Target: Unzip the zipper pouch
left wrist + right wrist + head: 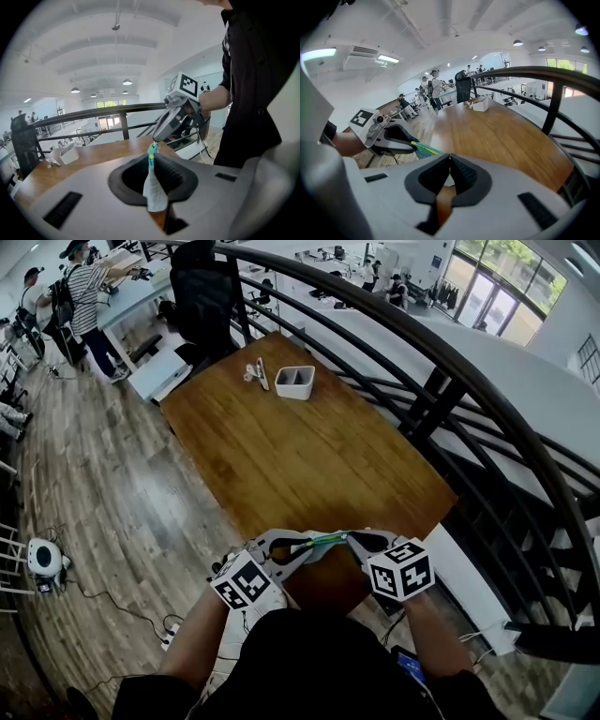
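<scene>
Left claw [152,161] is closed on a corner of the zipper pouch [153,192], the pale fabric pinched between its dark pads and the green zipper edge standing up out of them. This looks like an anchor grip that keeps the body of the pouch from following when the slider is drawn. Right claw [449,161] is pressed fully together, its tip meeting the far end of that green zipper line. It probably has the pull tab, though the tab is too small to make out. The pouch hangs in the air between the two claws, just off the near edge of the table [281,456] and above it, resting on nothing. Held so, the zipper runs roughly level and taut from one claw to the other, so a pull should run along the teeth, not across them. The zipper looks closed, so the unzipping seems not yet begun. At the far end of the table sit a white bin [294,382] and some small tools [255,373] just beside it, well apart from the work.
</scene>
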The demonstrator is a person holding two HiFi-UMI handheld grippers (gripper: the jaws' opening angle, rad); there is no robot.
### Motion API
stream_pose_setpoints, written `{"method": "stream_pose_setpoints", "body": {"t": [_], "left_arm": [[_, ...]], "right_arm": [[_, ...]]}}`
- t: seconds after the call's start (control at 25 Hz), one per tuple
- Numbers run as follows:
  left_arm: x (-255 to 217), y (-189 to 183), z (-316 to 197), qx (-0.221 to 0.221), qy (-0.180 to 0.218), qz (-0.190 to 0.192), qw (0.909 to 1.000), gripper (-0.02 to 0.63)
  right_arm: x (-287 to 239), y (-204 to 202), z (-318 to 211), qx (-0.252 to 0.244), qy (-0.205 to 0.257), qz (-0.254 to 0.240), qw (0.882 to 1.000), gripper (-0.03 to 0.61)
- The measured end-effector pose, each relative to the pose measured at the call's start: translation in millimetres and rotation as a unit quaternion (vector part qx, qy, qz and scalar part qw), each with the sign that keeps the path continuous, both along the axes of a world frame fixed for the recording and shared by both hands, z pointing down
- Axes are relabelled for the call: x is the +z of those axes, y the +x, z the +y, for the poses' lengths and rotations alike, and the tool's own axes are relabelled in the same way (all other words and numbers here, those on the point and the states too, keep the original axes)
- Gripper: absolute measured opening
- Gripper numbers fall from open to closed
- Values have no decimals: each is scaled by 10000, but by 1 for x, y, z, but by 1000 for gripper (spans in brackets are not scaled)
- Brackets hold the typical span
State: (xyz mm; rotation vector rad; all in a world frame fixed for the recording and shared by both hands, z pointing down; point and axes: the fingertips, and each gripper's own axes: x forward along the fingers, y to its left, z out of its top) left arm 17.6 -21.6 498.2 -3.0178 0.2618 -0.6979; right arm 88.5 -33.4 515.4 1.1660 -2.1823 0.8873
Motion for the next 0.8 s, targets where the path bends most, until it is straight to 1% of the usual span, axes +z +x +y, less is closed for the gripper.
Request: {"method": "stream_pose_setpoints", "body": {"t": [0.12, 0.24, 0.4, 0.52, 0.68, 0.8], "left_arm": [[2, -1, -2, -27, -64, -6, 10000, 43], [0, 0, -3, -22, -37, 53, 10000, 43], [3, 0, -4, -10, -62, 1, 10000, 43], [4, 2, -5, -5, -68, 0, 10000, 43], [0, 5, -8, -25, -127, 112, 9999, 43], [0, 5, -9, -6, -95, 71, 9999, 43]], "right_arm": [[0, 5, -3, 76, 0, 11, 10000, 2], [3, 11, -2, 135, -13, 24, 9999, 1], [5, 15, -2, 146, -32, 51, 9999, 1], [7, 20, -4, 184, 10, 178, 9997, 2], [12, 28, -6, 227, 32, 475, 9986, 2], [12, 31, -9, 278, 80, 594, 9978, 2]]}}
